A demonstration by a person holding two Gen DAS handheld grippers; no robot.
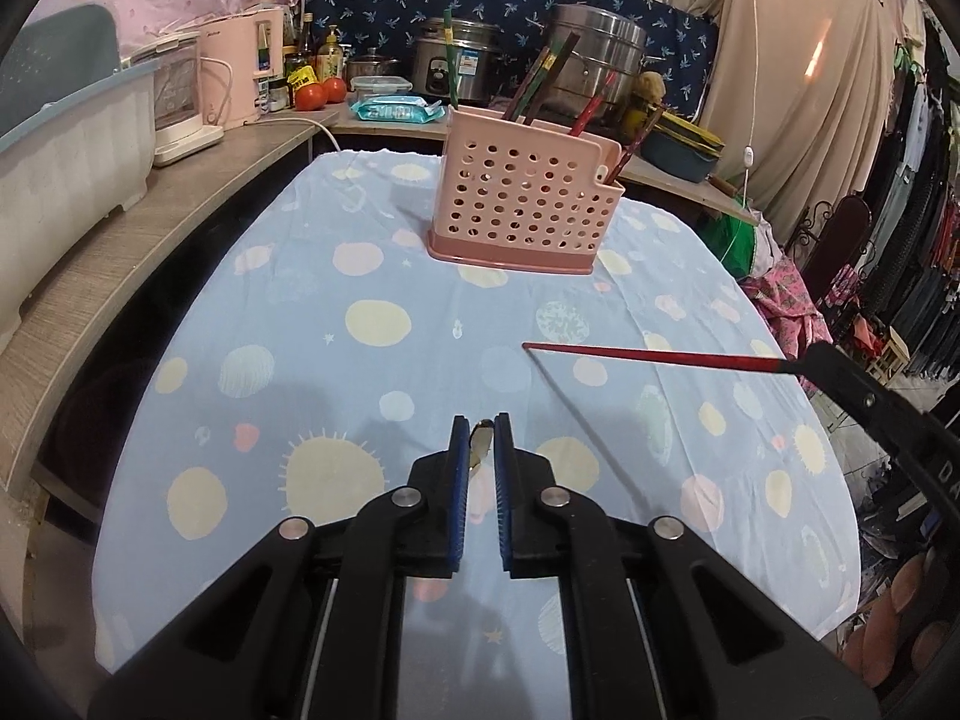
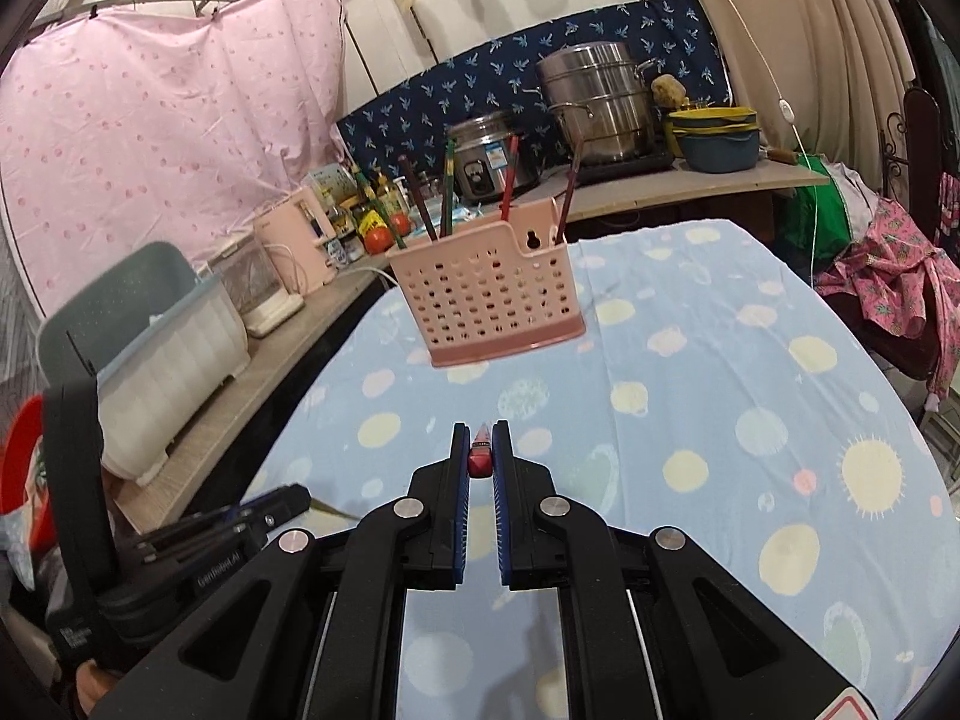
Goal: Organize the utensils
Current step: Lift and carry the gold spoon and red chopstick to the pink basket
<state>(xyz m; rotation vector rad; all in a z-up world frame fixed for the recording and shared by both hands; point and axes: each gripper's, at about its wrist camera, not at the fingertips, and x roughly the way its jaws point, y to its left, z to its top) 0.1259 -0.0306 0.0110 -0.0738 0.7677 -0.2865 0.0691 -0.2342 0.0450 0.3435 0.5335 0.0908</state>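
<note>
The table (image 1: 336,372) wears a blue cloth with pale dots and suns, and most of it is bare. The pink basket (image 1: 519,204) full of holes stands near the far end of the table, with open cloth all around it. Several chopsticks (image 1: 540,81) stick up out of the basket. Behind the basket runs a wooden counter (image 1: 180,192) with a rice cooker (image 1: 450,63), a big steel pot (image 1: 594,57) and two tomatoes (image 1: 321,93).

The left gripper (image 1: 481,429) hangs over the near end of the table, tipped down toward the cloth. Its jaws are squeezed onto a thin shiny thing (image 1: 480,447); I cannot tell what it is.

The right gripper (image 2: 481,441) hangs to the right of the basket, nearer the table's edge. It pinches the end of a red chopstick (image 1: 654,357), which sticks out over the cloth and points left.
</note>
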